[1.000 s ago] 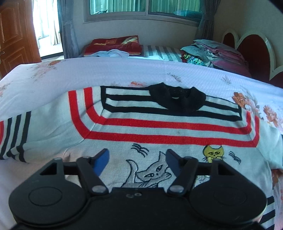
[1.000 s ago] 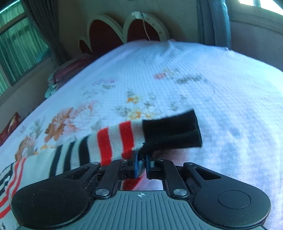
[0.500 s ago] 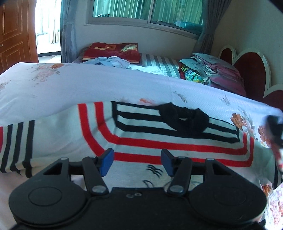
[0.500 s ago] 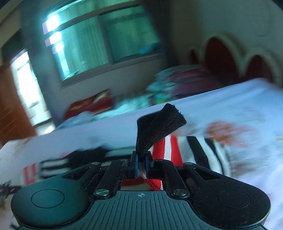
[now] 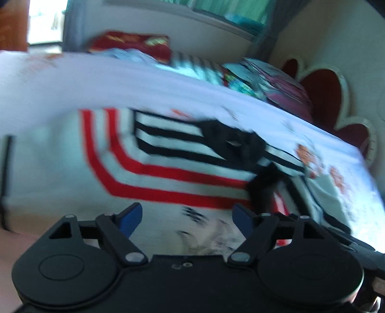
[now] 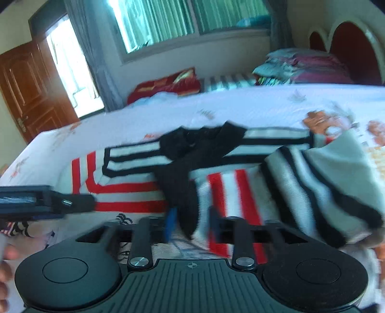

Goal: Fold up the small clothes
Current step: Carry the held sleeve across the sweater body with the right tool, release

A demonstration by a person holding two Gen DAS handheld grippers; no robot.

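Firstly, from the left wrist camera, the left gripper (image 5: pixel 186 218) hovers over the lower front of the sweater (image 5: pixel 72 173), which lies spread flat on the bed cover (image 5: pixel 120 81). Its jaws are opening and stand wide apart; nothing is between the blue pads (image 5: pixel 131 214), only the white knit below them. Ahead of the gripper run the red stripes (image 5: pixel 168 173), and further ahead the black collar (image 5: pixel 231 144). To the right of the gripper the folded sleeve (image 5: pixel 300 192) crosses the chest, and its black cuff (image 5: pixel 263 185) lies just in front of the right finger. Far ahead are a pile of clothes (image 5: pixel 276 81) and a red headboard (image 5: pixel 329 96). The picture is blurred.

Secondly, from the right wrist camera, the right gripper (image 6: pixel 191 222) is over the same sweater (image 6: pixel 130 168). Its jaws are opening. The sleeve (image 6: pixel 312 183) is laid across the chest from the right side, and the end of it with the cuff (image 6: pixel 178 183) hangs down between the two fingers; the pads appear apart from the cloth, so the sleeve is released. To the left of the gripper, the left gripper (image 6: pixel 79 202) enters from the side, and a part of the person's hand (image 6: pixel 7 262) shows at the left edge. Ahead lie the collar (image 6: pixel 190 142) and the bed cover (image 6: pixel 216 106); beyond them a wooden door (image 6: pixel 31 89) and a window (image 6: pixel 180 21).
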